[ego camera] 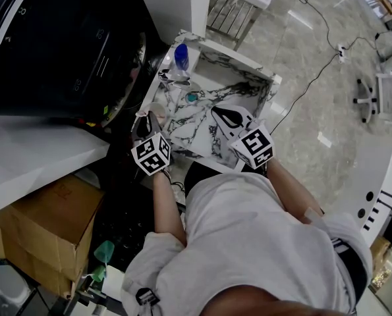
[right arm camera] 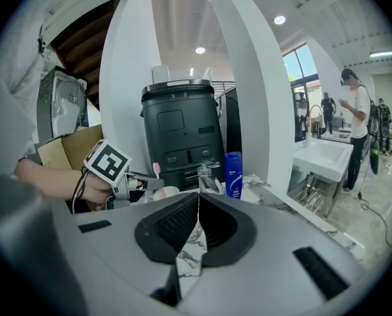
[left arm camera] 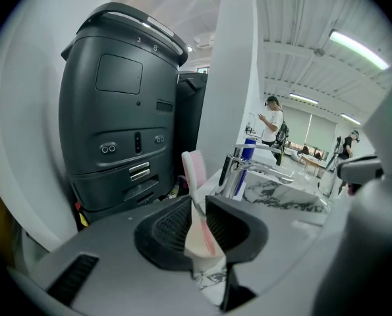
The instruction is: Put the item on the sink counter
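The left gripper (ego camera: pixel 146 119) held a toothbrush (left arm camera: pixel 194 173) upright in narrow fingers beside the tabletop (ego camera: pixel 238 78), probably to set it down, the right gripper (right arm camera: pixel 197 199) idle, fingers together

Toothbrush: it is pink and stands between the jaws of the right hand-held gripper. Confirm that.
Wrong gripper. The pink toothbrush stands between the jaws of the left hand-held gripper, as the left gripper view shows. The right hand-held gripper has its jaws together with nothing between them.
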Action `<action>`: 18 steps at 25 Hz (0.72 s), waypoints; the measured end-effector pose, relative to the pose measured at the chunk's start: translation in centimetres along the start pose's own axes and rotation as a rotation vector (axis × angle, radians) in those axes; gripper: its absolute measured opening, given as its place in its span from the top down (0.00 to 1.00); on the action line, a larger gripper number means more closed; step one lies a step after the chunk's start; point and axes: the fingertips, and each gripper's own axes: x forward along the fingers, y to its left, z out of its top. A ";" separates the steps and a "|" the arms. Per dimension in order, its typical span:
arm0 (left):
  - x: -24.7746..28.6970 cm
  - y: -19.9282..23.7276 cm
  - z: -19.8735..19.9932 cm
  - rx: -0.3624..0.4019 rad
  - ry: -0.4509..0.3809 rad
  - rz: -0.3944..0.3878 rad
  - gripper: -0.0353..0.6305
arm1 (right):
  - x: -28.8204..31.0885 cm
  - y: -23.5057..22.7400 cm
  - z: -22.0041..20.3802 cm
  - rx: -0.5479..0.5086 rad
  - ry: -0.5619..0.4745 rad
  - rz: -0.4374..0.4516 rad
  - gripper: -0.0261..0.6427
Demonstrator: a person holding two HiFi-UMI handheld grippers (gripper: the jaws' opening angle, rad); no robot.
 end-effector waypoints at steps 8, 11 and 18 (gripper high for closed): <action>0.0 0.9 -0.2 0.018 0.010 0.036 0.85 | 0.1 0.1 -0.1 0.001 0.000 0.003 0.95; -0.1 1.4 -0.3 0.016 0.008 0.052 0.84 | 0.2 0.2 0.0 0.002 -0.001 0.006 0.95; -0.2 2.2 -0.6 -0.017 0.013 0.061 0.82 | 0.3 0.2 -0.1 0.004 -0.001 0.010 0.95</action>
